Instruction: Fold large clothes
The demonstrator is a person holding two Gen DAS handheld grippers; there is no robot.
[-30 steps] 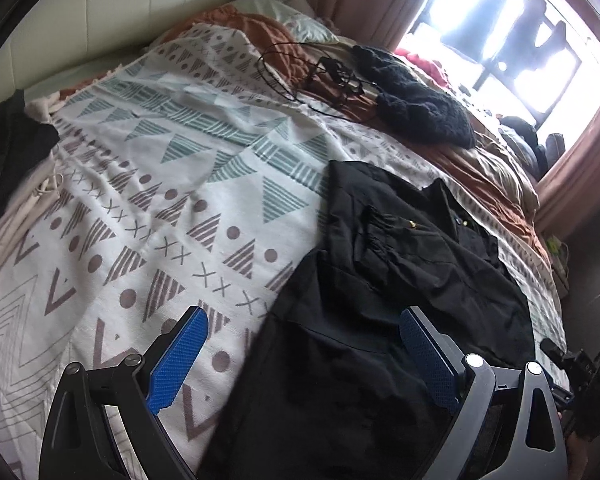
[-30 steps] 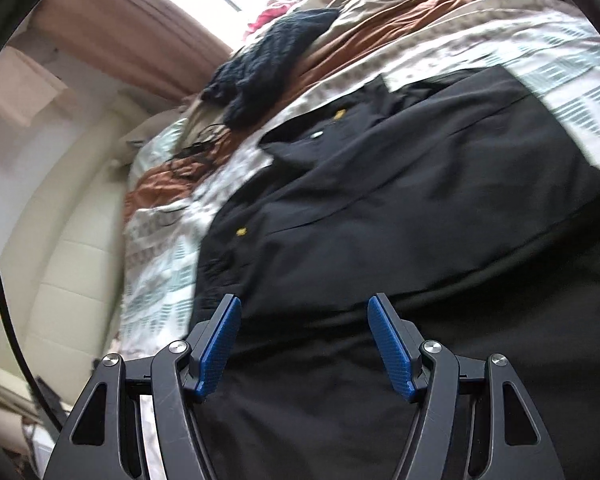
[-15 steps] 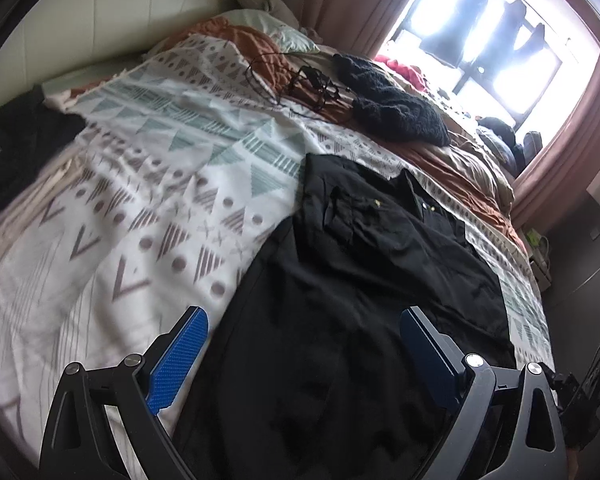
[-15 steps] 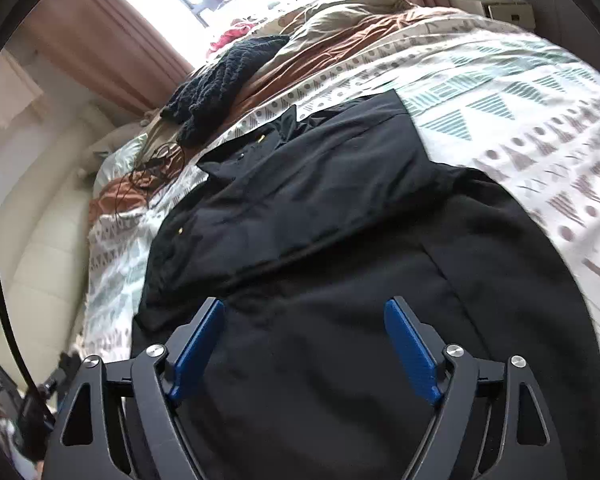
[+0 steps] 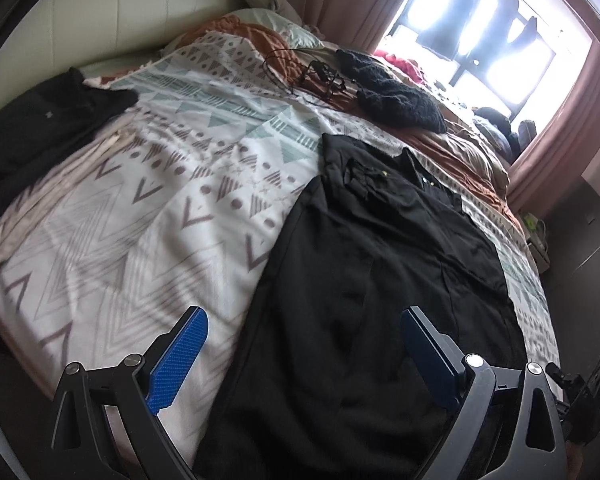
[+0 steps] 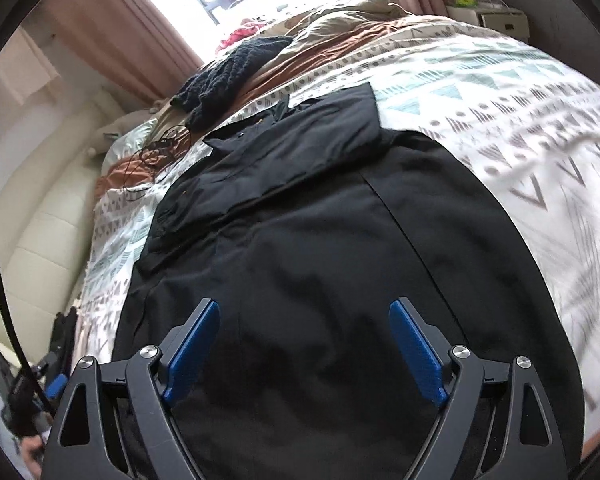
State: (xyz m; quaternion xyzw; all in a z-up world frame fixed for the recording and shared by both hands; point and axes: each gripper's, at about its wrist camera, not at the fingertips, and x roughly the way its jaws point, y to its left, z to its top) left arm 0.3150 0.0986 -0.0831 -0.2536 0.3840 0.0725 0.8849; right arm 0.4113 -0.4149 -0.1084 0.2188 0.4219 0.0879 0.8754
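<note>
No readable text, label, brand, number or sign anywhere in either view. Small pale mark on dark garment (image 5: 48,114) at far left of bed: too small and blurred to read. Tiny yellow and pale dots on black shirt (image 5: 380,264) near collar: not lettering as far as can be told.

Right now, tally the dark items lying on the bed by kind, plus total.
Flat black garment: 1, the black shirt dress laid out on the patterned bedspread
Dark knit piece: 1, the dark knit near the window
Crumpled black clothing: 1, the black pile by the headboard
Cable tangle: 1, the black cables
Total: 4
</note>
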